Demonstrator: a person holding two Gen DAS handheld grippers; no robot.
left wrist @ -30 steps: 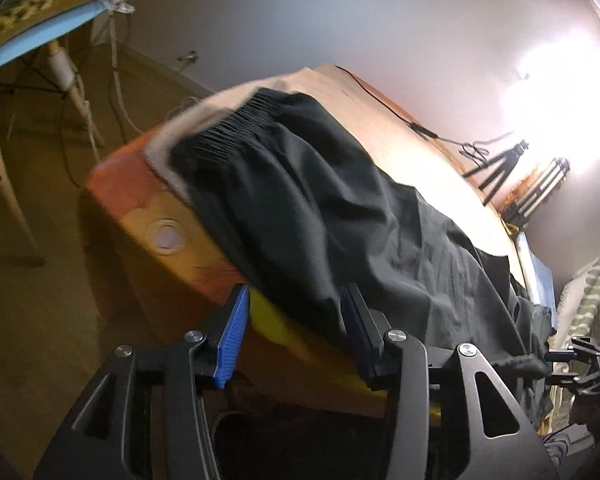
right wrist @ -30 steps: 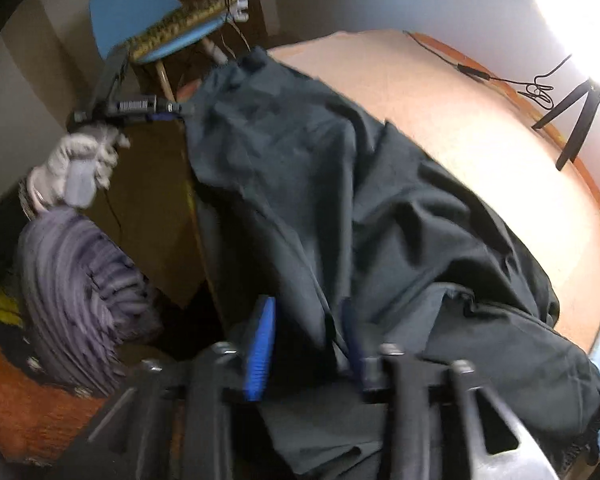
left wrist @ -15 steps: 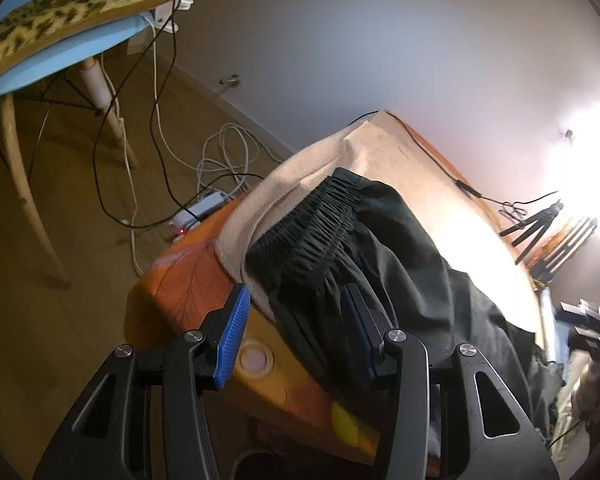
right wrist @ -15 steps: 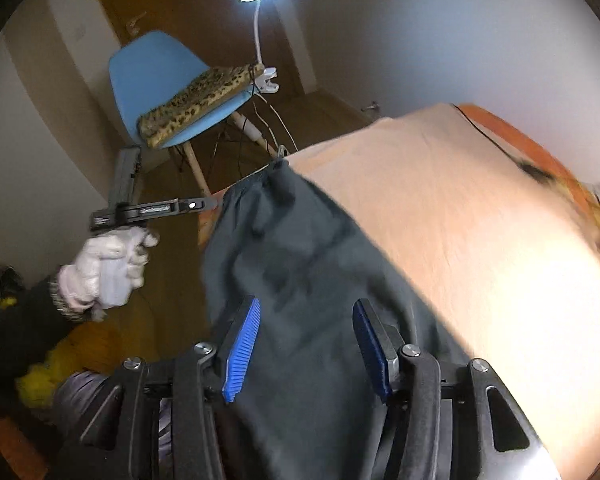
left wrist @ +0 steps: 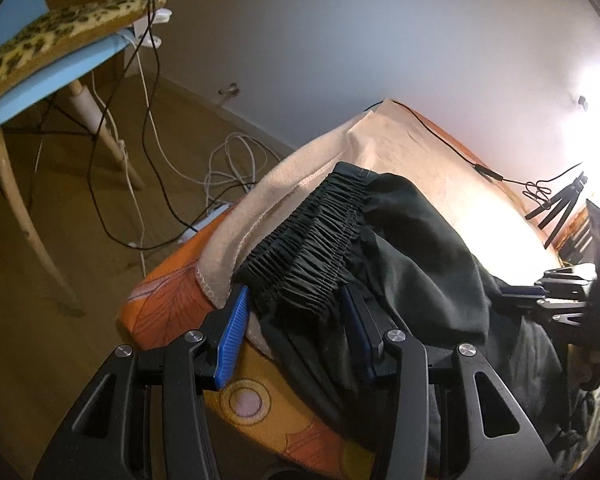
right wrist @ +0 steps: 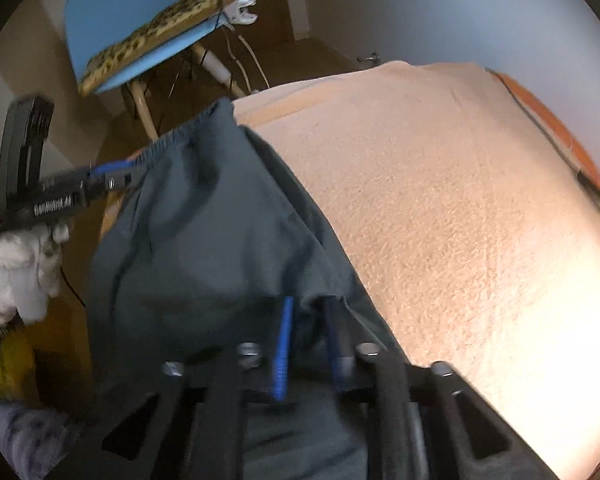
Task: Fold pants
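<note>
— Since half a second ago the right gripper (right wrist: pixel 306 344) has dropped onto the pants (right wrist: pixel 204 248) and its jaws have come together, pinching a ridge of the dark fabric between the blue pads.

— And the left gripper (left wrist: pixel 296 332)?

— Jaws spread but closing a little; the gathered waistband (left wrist: pixel 308 240) now lies between them, pads not pressing it.

— Where do the pants lie?

— Along the near edge of the bed, over the peach blanket (right wrist: pixel 440 184), waistband at the corner nearest the blue chair (right wrist: pixel 112 20).
</note>
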